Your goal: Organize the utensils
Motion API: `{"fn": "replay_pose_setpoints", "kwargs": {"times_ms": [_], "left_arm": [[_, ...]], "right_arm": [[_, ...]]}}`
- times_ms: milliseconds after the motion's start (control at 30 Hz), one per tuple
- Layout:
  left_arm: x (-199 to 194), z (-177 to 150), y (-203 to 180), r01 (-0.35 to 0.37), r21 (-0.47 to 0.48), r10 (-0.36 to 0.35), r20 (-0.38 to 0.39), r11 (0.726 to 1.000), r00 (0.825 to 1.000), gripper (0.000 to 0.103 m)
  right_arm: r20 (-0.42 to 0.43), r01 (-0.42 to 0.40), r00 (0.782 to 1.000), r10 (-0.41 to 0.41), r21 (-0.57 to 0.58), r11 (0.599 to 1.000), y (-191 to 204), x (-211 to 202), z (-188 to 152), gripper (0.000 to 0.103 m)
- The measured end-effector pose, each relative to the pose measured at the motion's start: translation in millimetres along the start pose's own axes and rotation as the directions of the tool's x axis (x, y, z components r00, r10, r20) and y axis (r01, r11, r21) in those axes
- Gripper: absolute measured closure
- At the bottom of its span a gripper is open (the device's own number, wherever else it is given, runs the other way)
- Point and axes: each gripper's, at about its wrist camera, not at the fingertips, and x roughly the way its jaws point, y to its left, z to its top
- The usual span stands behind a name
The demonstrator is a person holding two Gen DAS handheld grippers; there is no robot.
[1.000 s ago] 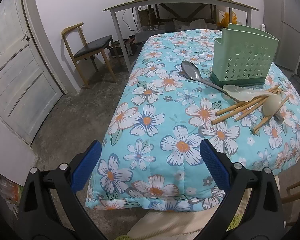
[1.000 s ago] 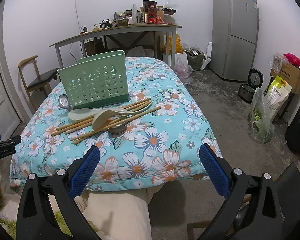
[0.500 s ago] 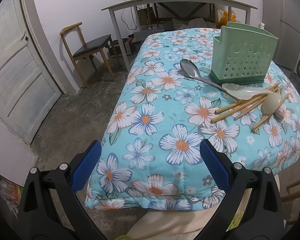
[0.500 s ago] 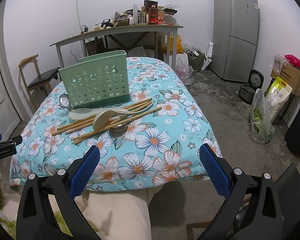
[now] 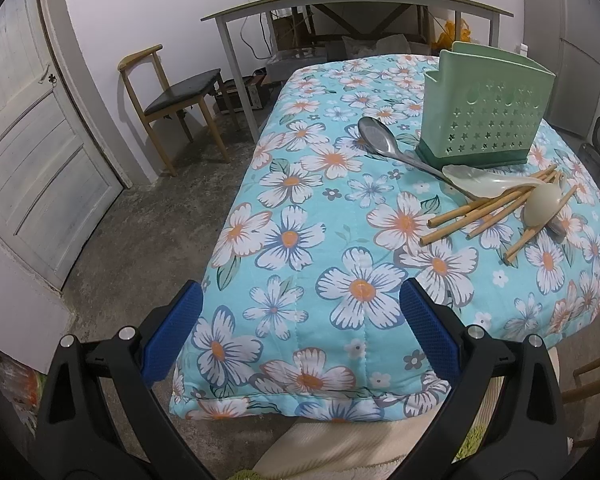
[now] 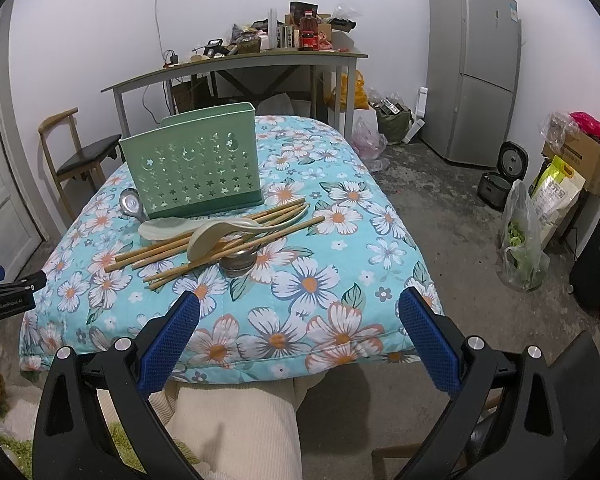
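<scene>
A green perforated utensil holder (image 5: 485, 111) (image 6: 196, 164) stands upright on the floral cloth of the table (image 5: 300, 240) (image 6: 340, 280). In front of it lies a pile: several bamboo chopsticks (image 5: 476, 216) (image 6: 220, 236), two pale plastic spoons (image 5: 542, 208) (image 6: 216, 234) and a metal spoon (image 5: 384, 140) (image 6: 130, 204). A second metal spoon bowl (image 6: 240, 260) sits under the pile. My left gripper (image 5: 300, 326) hovers open over the table's near left edge, well short of the pile. My right gripper (image 6: 298, 330) is open above the near edge, with nothing between its fingers.
A wooden chair (image 5: 172, 96) and a white door (image 5: 28, 140) stand to the left. A cluttered grey desk (image 6: 236, 64) is behind the table, a fridge (image 6: 474, 68) at the back right, bags and a rice cooker (image 6: 500, 180) on the floor. The person's cream-trousered leg (image 6: 236, 432) is below.
Both views shifted only slightly; the left gripper drifted a little left and forward. Nothing on the table moved and both grippers stayed open.
</scene>
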Motion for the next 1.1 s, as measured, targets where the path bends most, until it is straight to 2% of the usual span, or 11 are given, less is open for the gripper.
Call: {"fn": "replay_pose_setpoints", "kwargs": {"times_ms": [1100], "left_arm": [[-1.7, -2.7, -9.2, 0.013, 0.015, -0.013, -0.005, 1.000, 1.000, 0.008]], "right_arm": [[0.002, -0.005, 1.000, 0.005, -0.010, 1.000, 1.1, 0.9, 2.0, 0.006]]}}
